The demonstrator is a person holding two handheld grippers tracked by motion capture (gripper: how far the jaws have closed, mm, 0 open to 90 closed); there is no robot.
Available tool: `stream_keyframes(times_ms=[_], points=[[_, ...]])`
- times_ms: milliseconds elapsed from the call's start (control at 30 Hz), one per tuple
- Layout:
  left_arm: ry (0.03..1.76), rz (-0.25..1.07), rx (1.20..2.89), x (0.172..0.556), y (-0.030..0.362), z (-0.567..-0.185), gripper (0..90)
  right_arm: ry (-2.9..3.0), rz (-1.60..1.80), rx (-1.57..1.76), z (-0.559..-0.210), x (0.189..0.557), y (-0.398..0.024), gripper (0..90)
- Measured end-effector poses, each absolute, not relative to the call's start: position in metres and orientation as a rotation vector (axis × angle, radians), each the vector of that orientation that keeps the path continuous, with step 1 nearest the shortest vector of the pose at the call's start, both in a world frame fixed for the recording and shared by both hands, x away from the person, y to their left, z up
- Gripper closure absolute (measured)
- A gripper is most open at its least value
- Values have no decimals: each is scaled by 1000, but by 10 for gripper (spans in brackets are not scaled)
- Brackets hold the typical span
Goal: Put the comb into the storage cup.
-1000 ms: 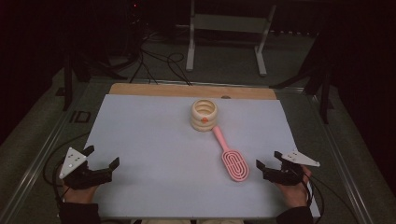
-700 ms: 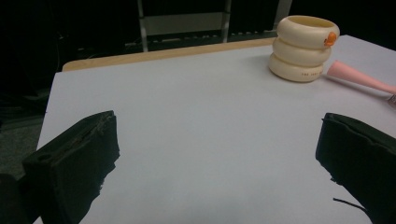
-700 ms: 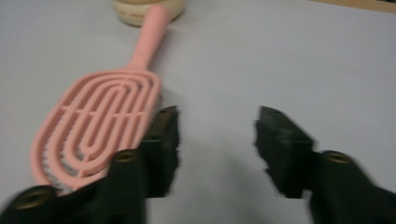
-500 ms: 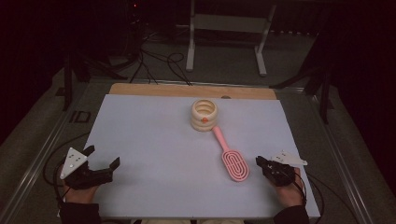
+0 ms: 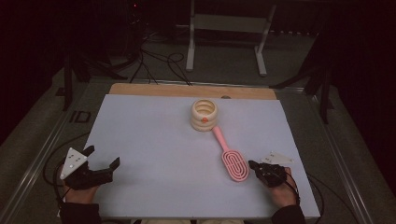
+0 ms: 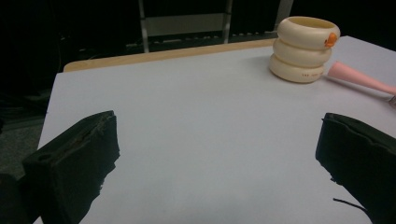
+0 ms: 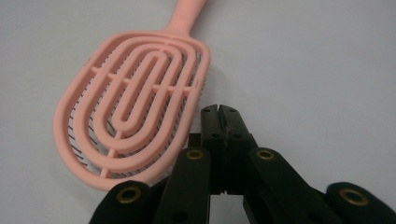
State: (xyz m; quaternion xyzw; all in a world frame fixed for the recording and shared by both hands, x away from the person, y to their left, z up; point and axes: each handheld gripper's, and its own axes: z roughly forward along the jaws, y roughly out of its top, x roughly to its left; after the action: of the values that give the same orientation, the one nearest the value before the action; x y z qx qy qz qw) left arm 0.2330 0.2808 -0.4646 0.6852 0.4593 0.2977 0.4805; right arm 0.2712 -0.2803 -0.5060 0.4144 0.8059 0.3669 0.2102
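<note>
A pink paddle hairbrush lies flat on the white table top, its handle pointing up toward a cream holder of three stacked rings with an orange dot. My right gripper rests at the brush head's right edge with its jaws pressed together and nothing between them. In the right gripper view the shut tips sit just beside the brush's rim. My left gripper stands open at the near left, empty. Past its jaws, the left gripper view shows the ring holder and the brush handle.
A bare wooden strip runs along the table's far edge. Beyond it stand a metal frame and cables on the floor. Metal rails border the table left and right.
The right gripper's jaws have gone from spread to shut, and the hand has slid a little left and down toward the brush head. The left gripper stayed put.
</note>
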Motion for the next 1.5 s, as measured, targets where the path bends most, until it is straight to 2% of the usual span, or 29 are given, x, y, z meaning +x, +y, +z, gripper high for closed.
stream_keyframes(times_ms=[500, 967, 1300, 1500], points=[[1125, 728, 1665, 232, 281, -465, 3, 2331, 1014, 1055, -506, 262, -264, 900], [1128, 718, 1671, 235, 279, -467, 3, 2424, 1008, 892, -503, 256, -223, 900], [1134, 713, 1666, 235, 279, -468, 4, 2468, 996, 822, -503, 262, -197, 900], [1135, 711, 1669, 235, 278, -469, 4, 2500, 958, 812, -502, 280, -170, 900]])
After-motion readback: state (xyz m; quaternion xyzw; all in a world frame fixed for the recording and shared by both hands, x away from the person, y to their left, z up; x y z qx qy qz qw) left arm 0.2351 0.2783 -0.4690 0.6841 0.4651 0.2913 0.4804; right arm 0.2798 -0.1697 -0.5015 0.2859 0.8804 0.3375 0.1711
